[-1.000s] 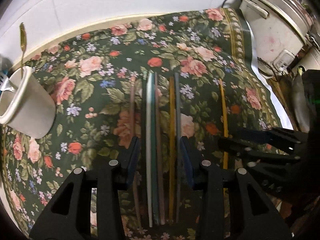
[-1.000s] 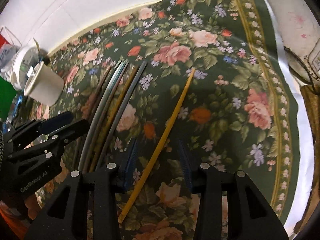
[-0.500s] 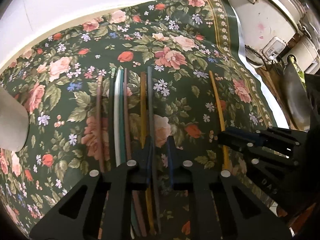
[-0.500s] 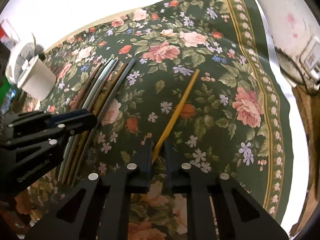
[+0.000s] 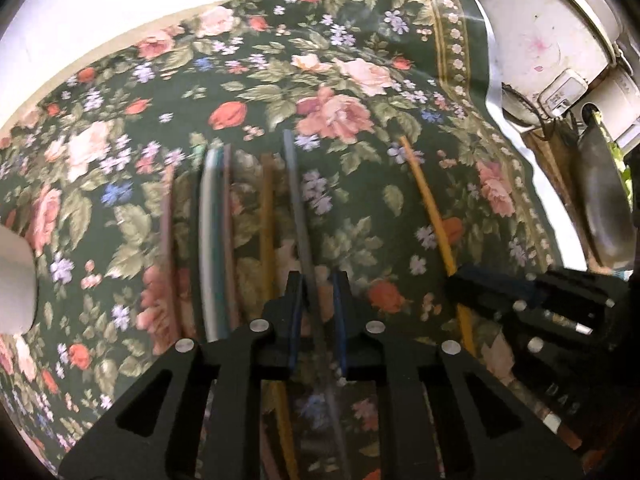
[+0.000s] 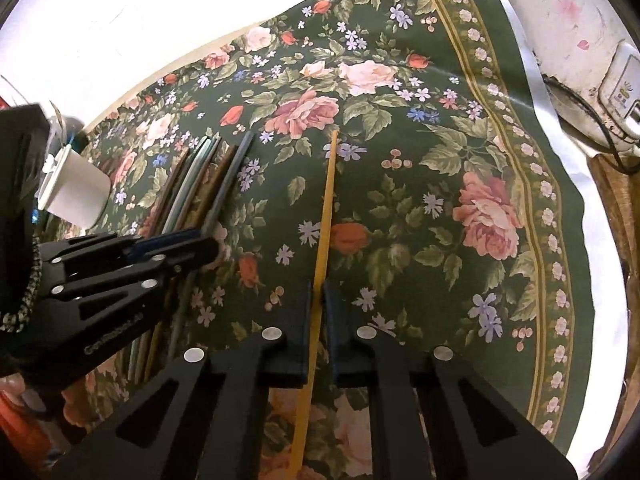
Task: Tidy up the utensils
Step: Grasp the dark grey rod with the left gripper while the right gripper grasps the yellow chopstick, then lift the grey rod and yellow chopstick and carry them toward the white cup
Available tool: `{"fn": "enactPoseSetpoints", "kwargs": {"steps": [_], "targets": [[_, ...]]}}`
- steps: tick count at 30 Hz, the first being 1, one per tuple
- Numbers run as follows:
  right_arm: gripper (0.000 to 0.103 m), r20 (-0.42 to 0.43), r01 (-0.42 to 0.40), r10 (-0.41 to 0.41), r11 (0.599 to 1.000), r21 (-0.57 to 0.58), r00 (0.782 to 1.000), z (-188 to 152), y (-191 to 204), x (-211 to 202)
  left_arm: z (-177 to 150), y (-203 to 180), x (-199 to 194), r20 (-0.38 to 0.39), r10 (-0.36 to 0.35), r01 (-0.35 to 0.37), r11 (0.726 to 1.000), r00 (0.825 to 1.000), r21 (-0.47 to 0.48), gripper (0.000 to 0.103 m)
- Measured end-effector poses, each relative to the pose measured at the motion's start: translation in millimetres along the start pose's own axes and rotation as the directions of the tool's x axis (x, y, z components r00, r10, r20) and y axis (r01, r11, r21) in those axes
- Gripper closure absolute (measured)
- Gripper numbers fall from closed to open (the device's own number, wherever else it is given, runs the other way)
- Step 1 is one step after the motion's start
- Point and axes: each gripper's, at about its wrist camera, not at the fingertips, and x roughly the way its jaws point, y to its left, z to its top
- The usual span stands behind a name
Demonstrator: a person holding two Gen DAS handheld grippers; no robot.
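Several coloured chopsticks [image 5: 216, 232] lie side by side on the floral tablecloth [image 5: 344, 112]. My left gripper [image 5: 317, 284] has its jaws narrowed around a grey chopstick [image 5: 298, 208], the rightmost of the row; a small gap shows at the right pad. My right gripper [image 6: 318, 292] is shut on a lone yellow chopstick [image 6: 326, 208], which lies apart to the right of the row; it also shows in the left wrist view [image 5: 430, 208]. The left gripper shows in the right wrist view [image 6: 176, 248] over the row [image 6: 200, 184].
A white cup [image 6: 74, 188] lies on its side at the left of the cloth, also at the left wrist view's edge [image 5: 14, 280]. A white rice cooker [image 5: 540, 32] and clutter stand beyond the cloth's right edge. A white wall [image 6: 140, 20] runs behind.
Both grippers closed from wide open. The left one shifted right from straddling the whole row to the grey chopstick. The right one closed on the yellow chopstick.
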Motion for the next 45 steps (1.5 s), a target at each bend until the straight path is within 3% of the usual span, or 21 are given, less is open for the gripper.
{"fn": "enactPoseSetpoints", "kwargs": {"steps": [7,15,22,36,45], "targets": [[0.096,-0.012,-0.040,0.041,0.999,0.013,0.999,2,-5,0,19,-15,9,-0.035,-0.040,0.041,0.999,0.999,0.014,0.091],[0.096,-0.033,-0.063,0.064,0.998,0.017,0.997,3,-7,2,35,-2,17,-0.073,-0.102,0.092,0.987,0.992,-0.128,0.090],[0.098,-0.030,-0.080,0.082,0.995,0.063,0.996,5,-7,2,32,-1,12,-0.069,-0.115,0.108,0.988,0.991,-0.108,0.099],[0.098,0.098,-0.071,0.064,0.995,0.070,0.993,6,7,-42,-3,3,-60,0.114,-0.083,0.086,0.996,0.990,-0.020,0.100],[0.098,0.184,-0.072,0.066,0.997,0.023,0.981,15,34,-71,-13,29,-118,0.280,-0.022,0.044,0.996,0.960,-0.075,0.099]]}}
